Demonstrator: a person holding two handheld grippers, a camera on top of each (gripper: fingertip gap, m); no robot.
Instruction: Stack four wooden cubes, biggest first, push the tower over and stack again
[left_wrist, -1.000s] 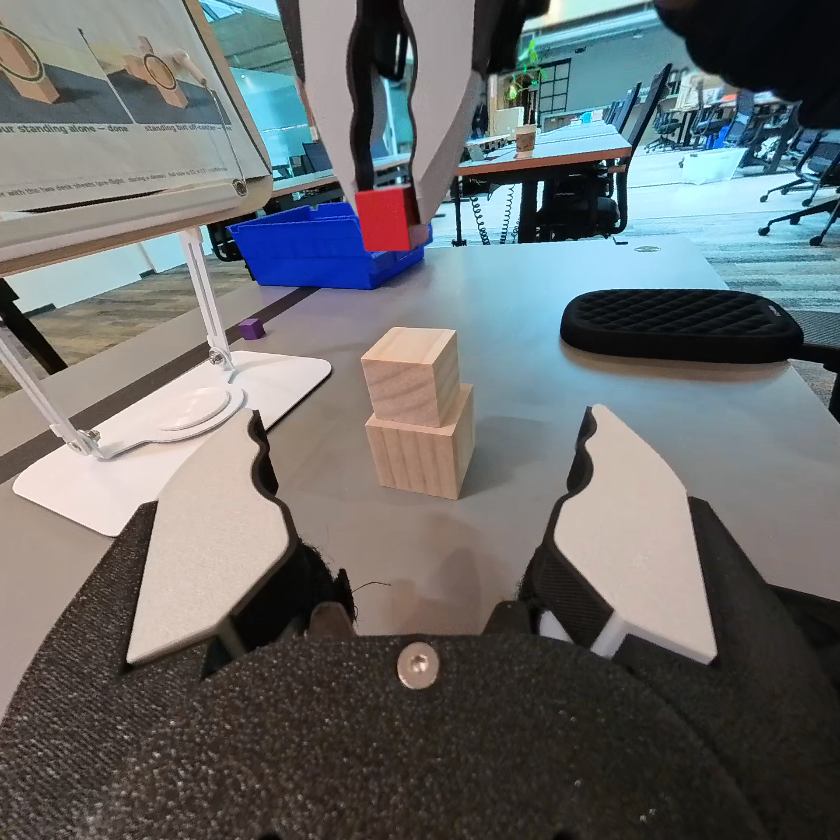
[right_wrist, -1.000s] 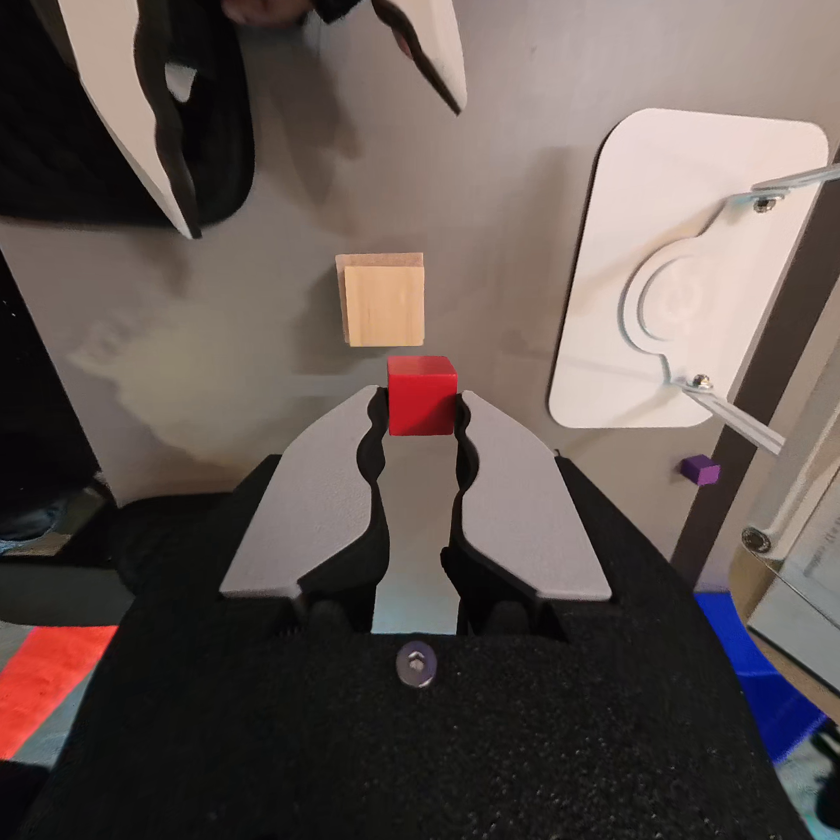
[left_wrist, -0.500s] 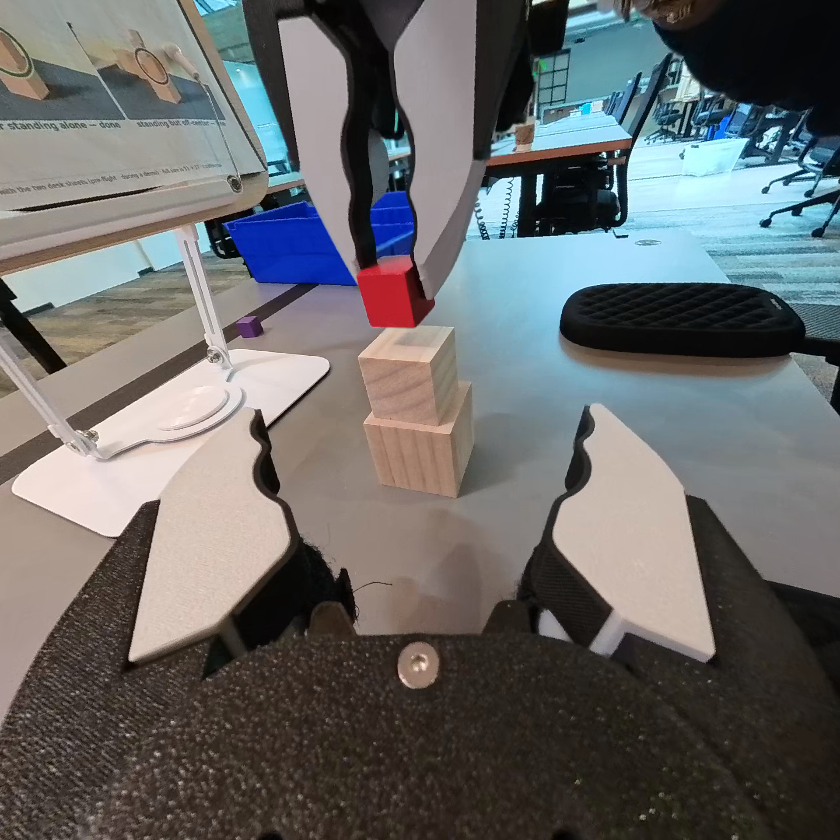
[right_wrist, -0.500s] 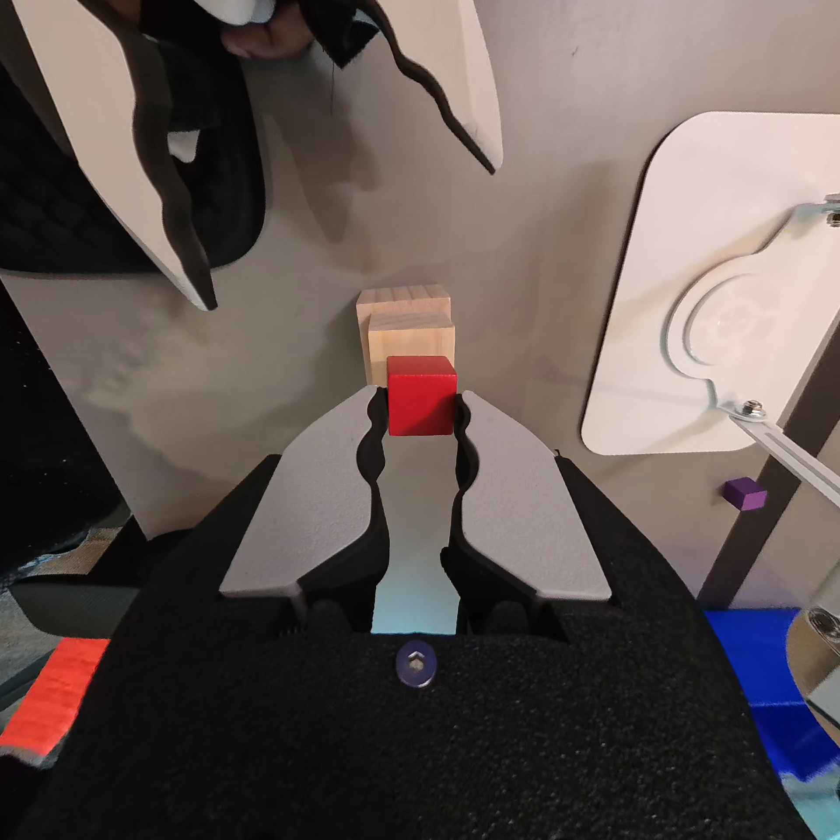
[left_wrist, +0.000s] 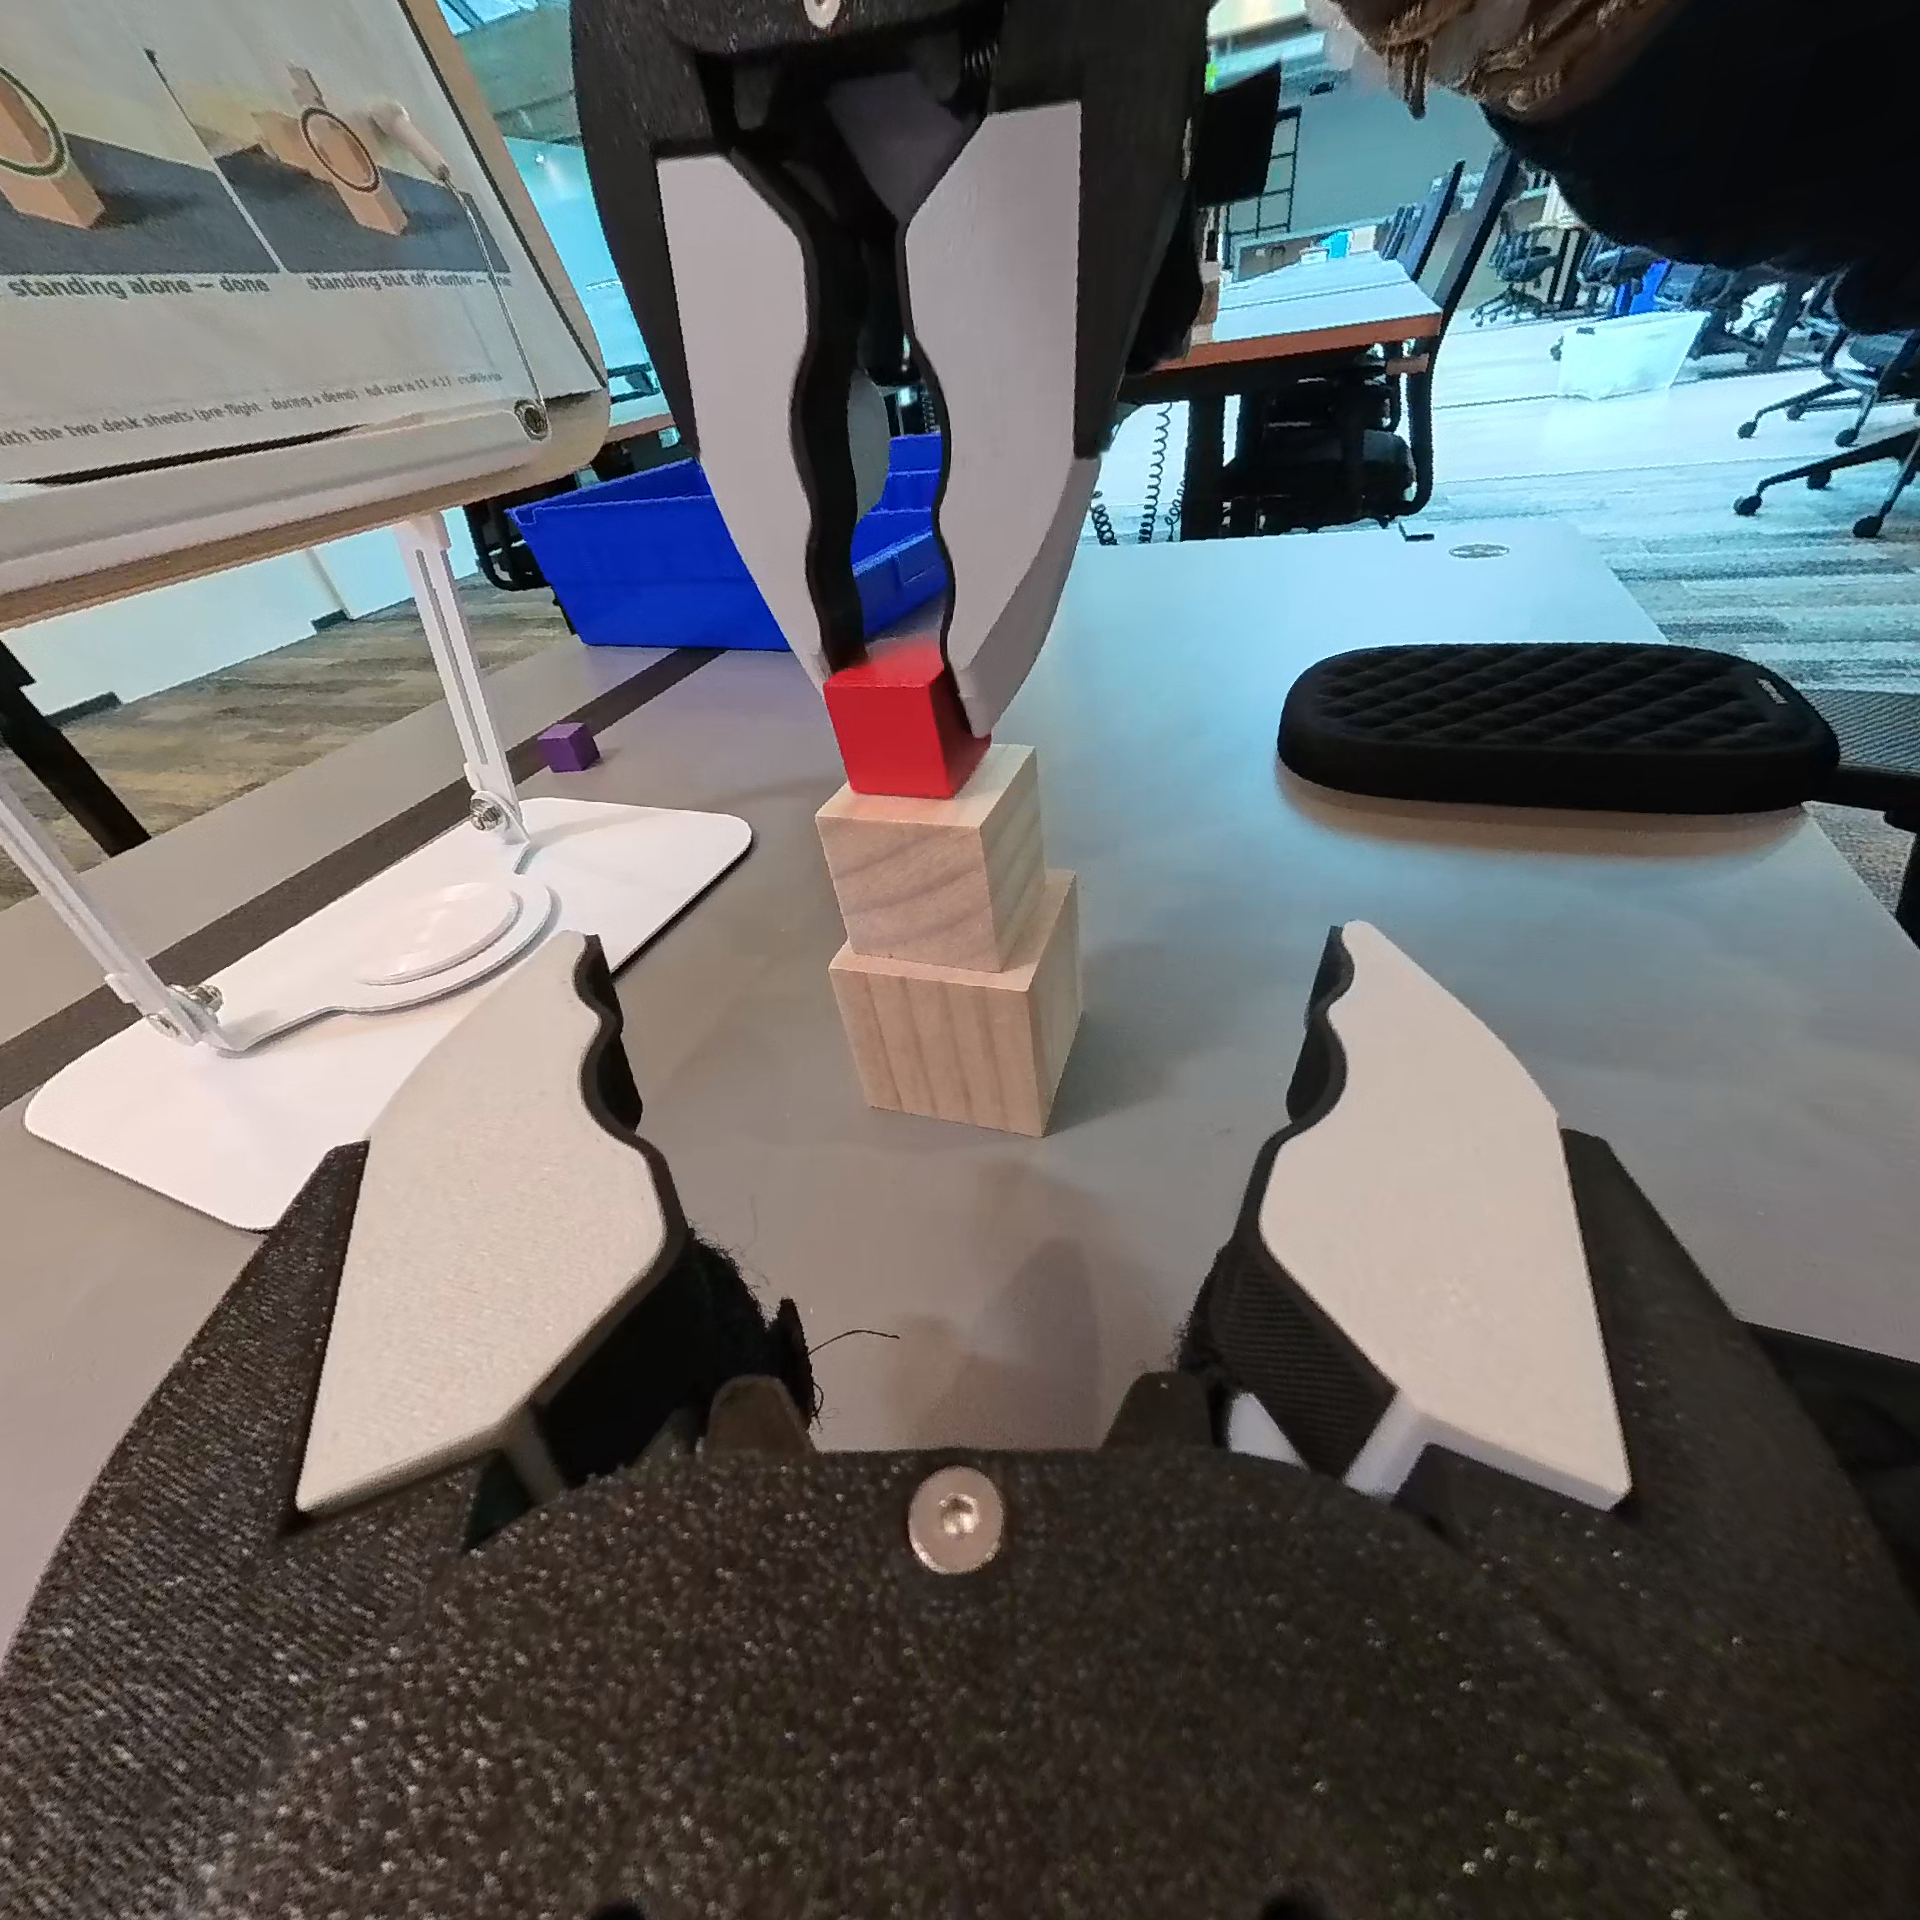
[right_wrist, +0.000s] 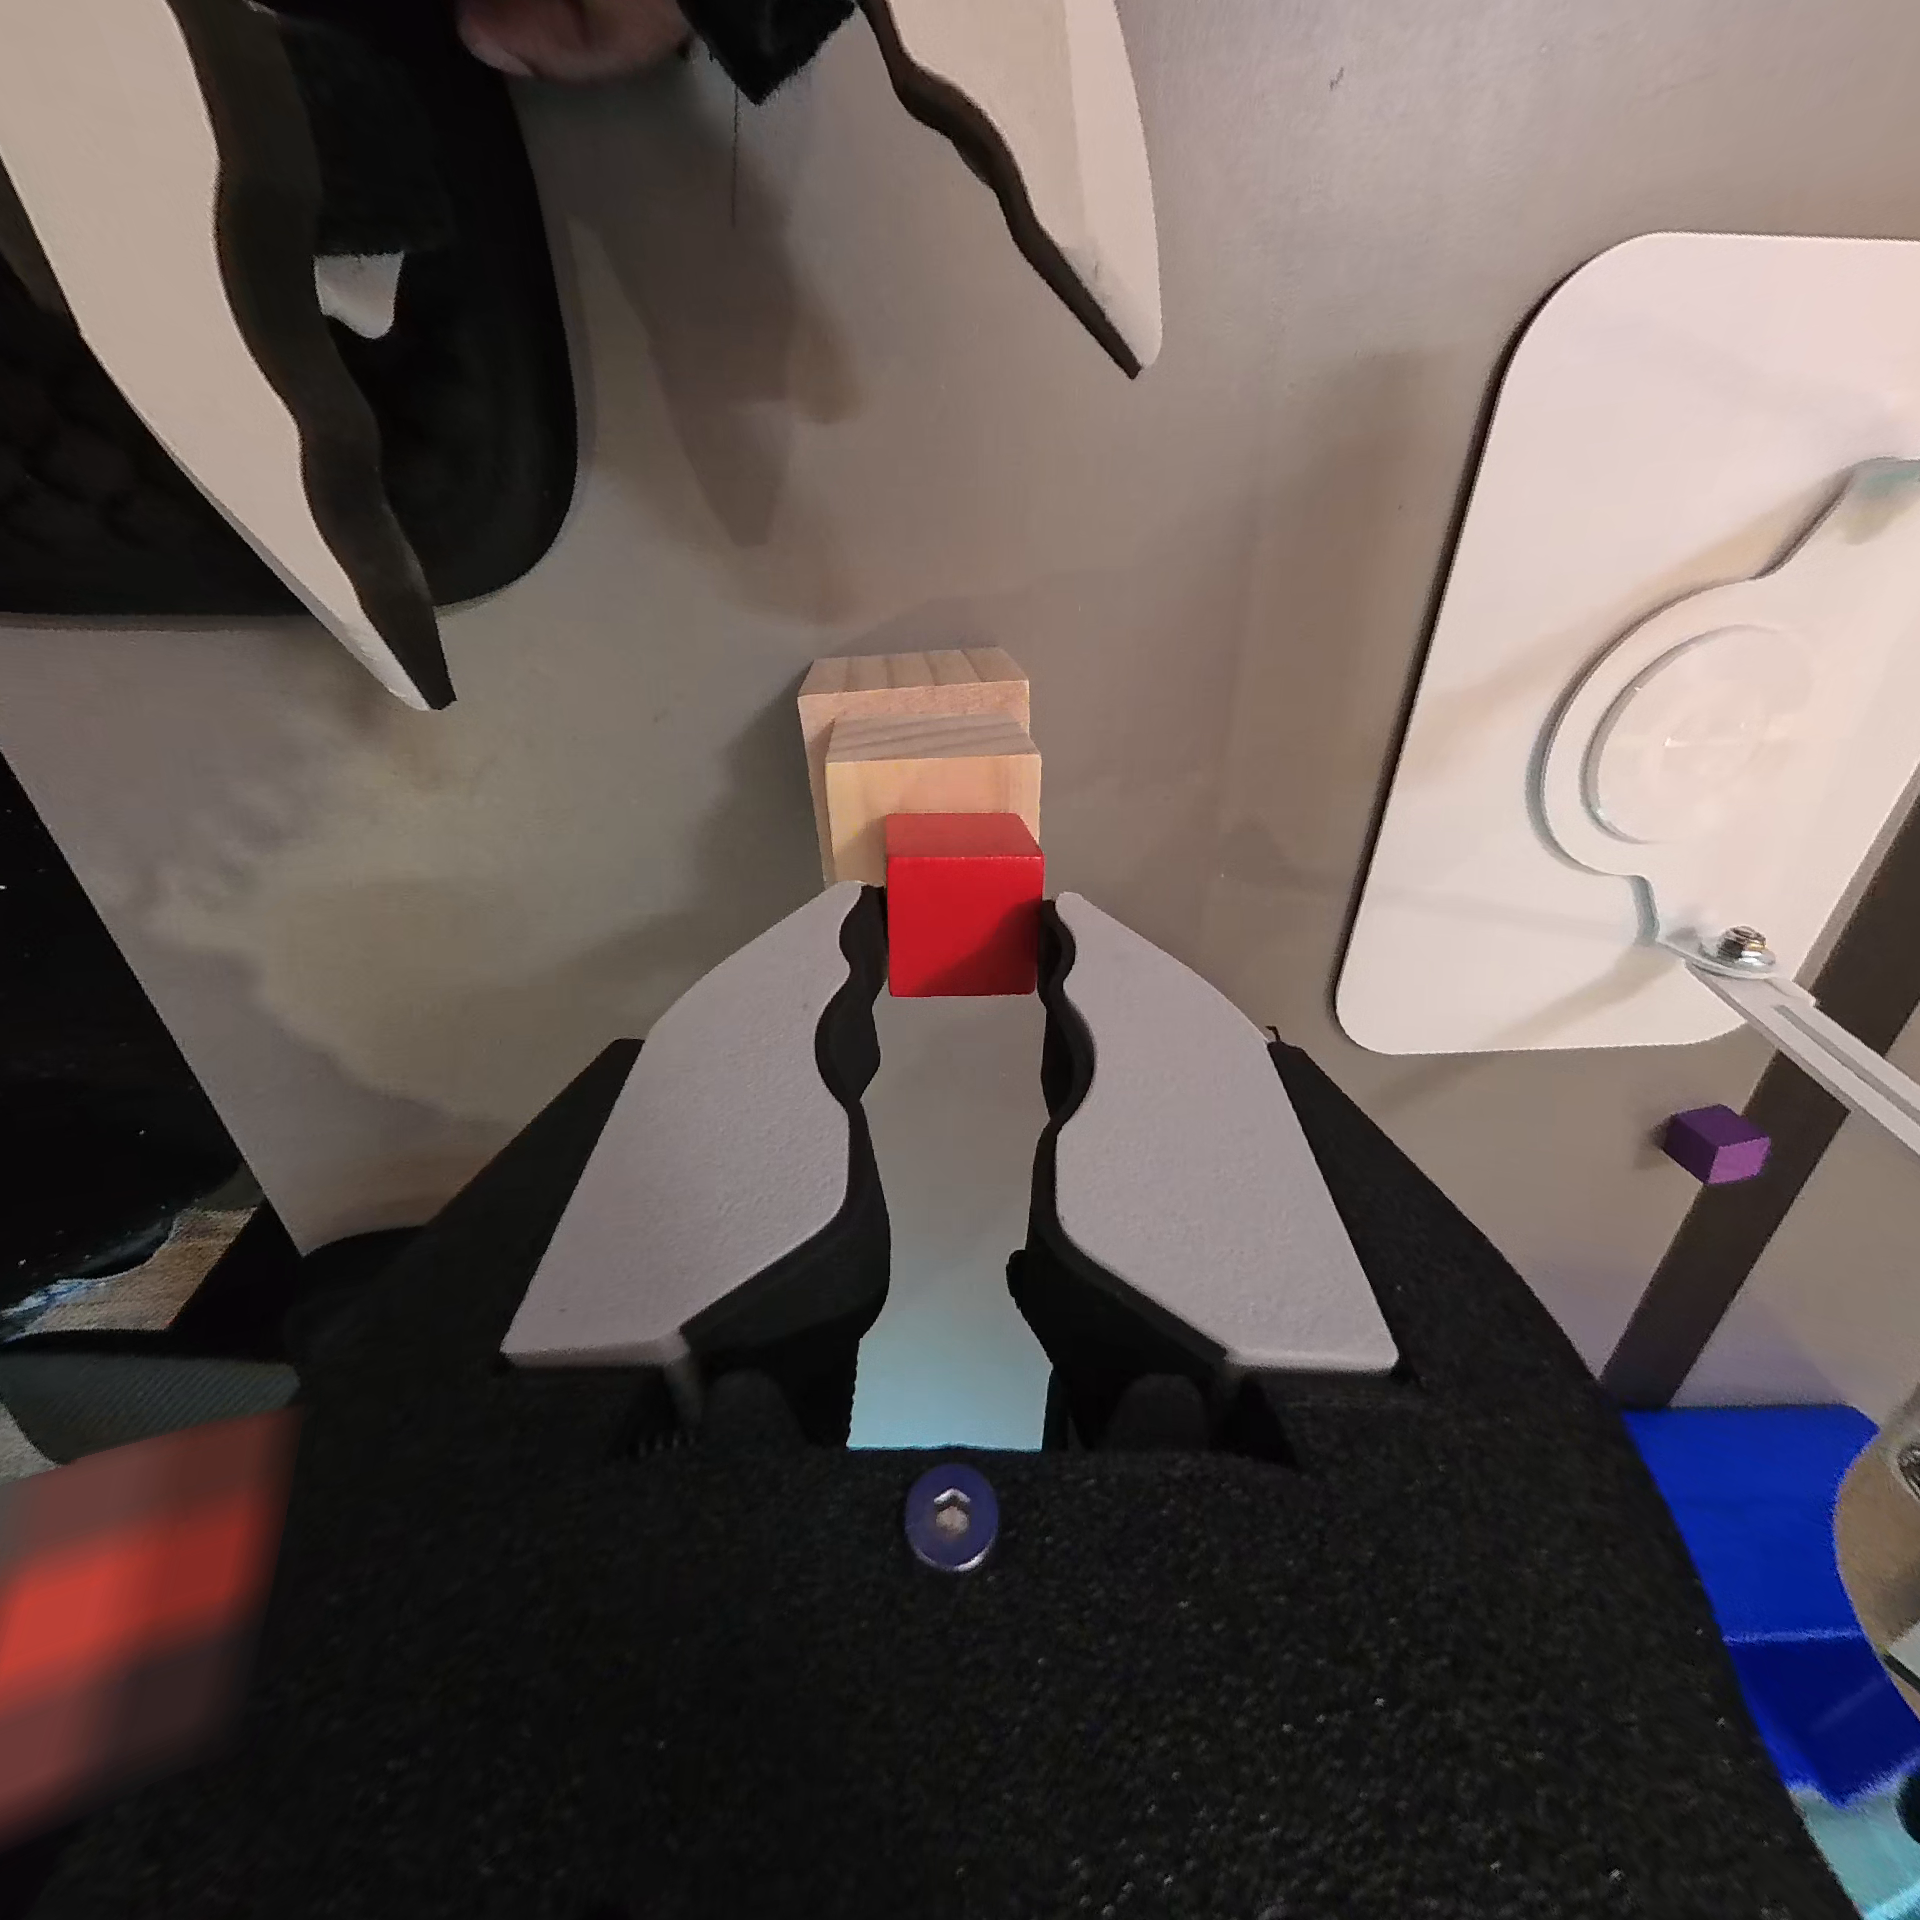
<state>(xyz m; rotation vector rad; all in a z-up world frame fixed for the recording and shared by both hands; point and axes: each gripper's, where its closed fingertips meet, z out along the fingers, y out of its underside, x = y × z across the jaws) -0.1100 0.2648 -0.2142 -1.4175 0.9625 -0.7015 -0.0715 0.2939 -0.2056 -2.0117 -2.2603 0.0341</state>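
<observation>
- Right hand-held gripper (right_wrist: 961, 914) clamps a red cube (left_wrist: 896, 732), touching the top of the wooden block stack (left_wrist: 951, 977).
- Left hand-held gripper (left_wrist: 961, 1039) gapes wide, holding nothing, just in front of that stack on the table (left_wrist: 1455, 935).

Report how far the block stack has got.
Done: smaller pale wooden cube sits on larger pale wooden cube. In hand: right gripper clamps the small red cube, resting on the stack's top. Left: release. Left gripper is open, holding nothing.
</observation>
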